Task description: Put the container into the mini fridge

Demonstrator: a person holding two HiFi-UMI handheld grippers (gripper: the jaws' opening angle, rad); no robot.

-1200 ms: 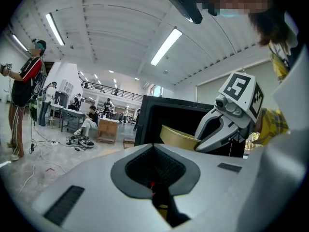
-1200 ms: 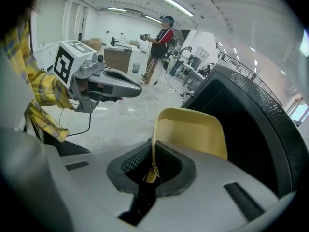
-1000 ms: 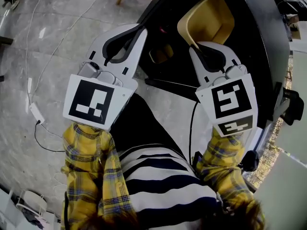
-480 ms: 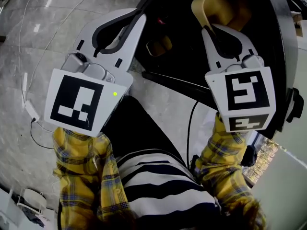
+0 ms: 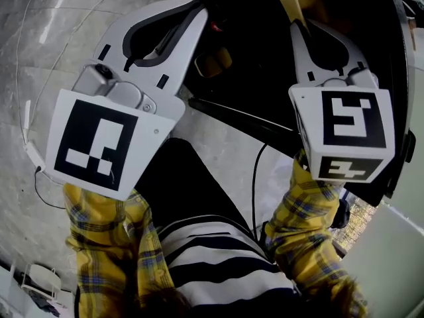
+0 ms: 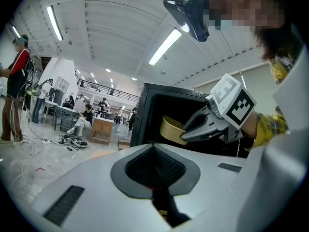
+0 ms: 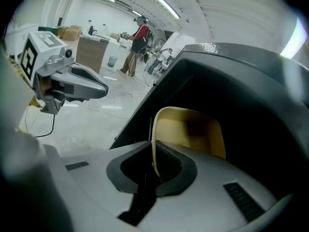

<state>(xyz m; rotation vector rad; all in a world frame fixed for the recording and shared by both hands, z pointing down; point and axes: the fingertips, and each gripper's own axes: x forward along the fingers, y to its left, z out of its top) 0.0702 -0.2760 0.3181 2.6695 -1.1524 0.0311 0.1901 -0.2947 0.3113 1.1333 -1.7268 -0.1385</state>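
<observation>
Since the right claw (image 7: 153,167) pinches the container (image 7: 189,131) by its rim to reach inside the mini fridge (image 7: 251,76), the closed, empty left claw (image 6: 153,148) hangs clear.

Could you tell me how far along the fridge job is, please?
Done: the right tool is shut on the rim of the yellow container. In hand: it holds the container at the dark mouth of the open mini fridge. Left: set it down inside, release, withdraw. The left tool is shut, empty.
</observation>
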